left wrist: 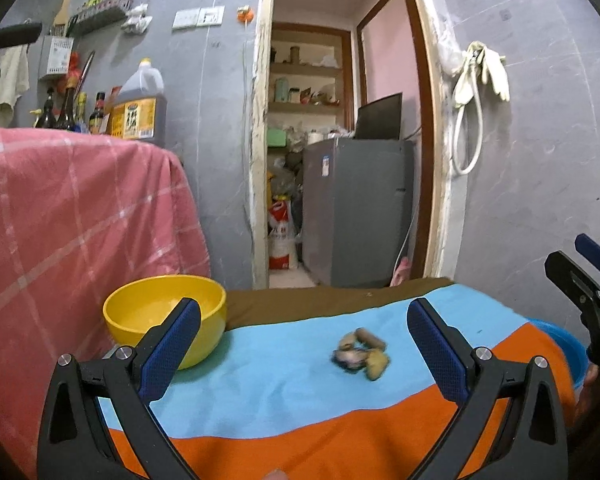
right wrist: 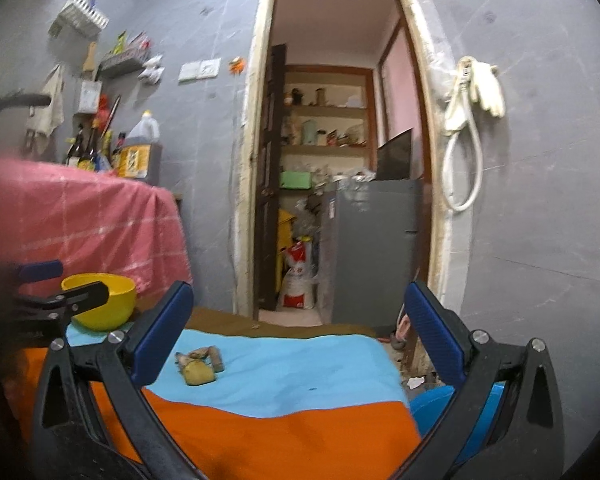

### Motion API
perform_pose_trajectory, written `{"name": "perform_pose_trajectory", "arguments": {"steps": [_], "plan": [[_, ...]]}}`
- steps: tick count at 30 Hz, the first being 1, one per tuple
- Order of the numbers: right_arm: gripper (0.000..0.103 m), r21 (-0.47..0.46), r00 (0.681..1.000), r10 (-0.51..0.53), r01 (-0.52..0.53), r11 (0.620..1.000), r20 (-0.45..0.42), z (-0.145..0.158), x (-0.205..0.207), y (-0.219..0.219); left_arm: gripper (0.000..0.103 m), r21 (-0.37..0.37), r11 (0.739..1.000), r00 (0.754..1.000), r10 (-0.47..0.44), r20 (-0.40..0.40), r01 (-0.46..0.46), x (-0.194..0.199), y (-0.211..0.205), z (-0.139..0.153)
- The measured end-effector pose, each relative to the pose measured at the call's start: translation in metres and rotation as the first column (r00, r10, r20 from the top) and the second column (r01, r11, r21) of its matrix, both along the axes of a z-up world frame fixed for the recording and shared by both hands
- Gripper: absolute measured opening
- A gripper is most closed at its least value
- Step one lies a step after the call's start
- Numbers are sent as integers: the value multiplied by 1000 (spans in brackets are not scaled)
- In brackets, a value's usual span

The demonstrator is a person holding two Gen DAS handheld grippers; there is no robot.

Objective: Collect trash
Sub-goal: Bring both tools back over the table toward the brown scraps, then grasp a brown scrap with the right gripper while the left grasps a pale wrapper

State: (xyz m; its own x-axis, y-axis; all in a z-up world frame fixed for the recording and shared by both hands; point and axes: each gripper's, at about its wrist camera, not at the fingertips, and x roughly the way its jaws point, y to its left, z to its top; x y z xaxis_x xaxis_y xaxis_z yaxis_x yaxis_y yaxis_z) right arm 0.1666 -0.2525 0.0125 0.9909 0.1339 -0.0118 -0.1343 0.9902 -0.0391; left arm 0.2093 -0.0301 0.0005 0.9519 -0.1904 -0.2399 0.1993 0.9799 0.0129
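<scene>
A small heap of food scraps lies on the blue stripe of the table cloth; the right wrist view shows the same scraps. My left gripper is open, and the scraps sit just ahead between its blue pads. A yellow bowl stands at the table's far left, behind the left finger. My right gripper is open and holds nothing; the scraps lie near its left finger. It also shows at the right edge of the left wrist view as the right gripper.
A blue bin sits low beside the table's right end, also seen as a blue bin. A pink checked cloth covers a counter on the left with bottles. Beyond the table, a doorway opens onto a grey fridge.
</scene>
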Motion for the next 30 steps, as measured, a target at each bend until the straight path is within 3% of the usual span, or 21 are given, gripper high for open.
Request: {"name": "perform_pose_trajectory", "arguments": {"steps": [7, 13, 17, 22, 30], "plan": [[103, -60, 997, 42, -46, 997, -57, -5, 29, 25, 101, -23, 1000, 1000, 14, -18, -14, 20, 16, -6], [103, -44, 969, 79, -92, 995, -235, -12, 68, 30, 101, -6, 1000, 992, 20, -123, -20, 42, 16, -13], [103, 0, 933, 106, -113, 994, -344, -18, 87, 23, 91, 29, 1000, 976, 13, -217, -7, 59, 12, -21], [92, 11, 848, 152, -170, 985, -508, -35, 111, 25, 76, 43, 998, 940, -35, -340, 53, 79, 6, -36], [85, -17, 722, 198, -279, 960, -664, -56, 133, 45, 73, 33, 999, 903, -23, -430, 41, 91, 10, -46]]}}
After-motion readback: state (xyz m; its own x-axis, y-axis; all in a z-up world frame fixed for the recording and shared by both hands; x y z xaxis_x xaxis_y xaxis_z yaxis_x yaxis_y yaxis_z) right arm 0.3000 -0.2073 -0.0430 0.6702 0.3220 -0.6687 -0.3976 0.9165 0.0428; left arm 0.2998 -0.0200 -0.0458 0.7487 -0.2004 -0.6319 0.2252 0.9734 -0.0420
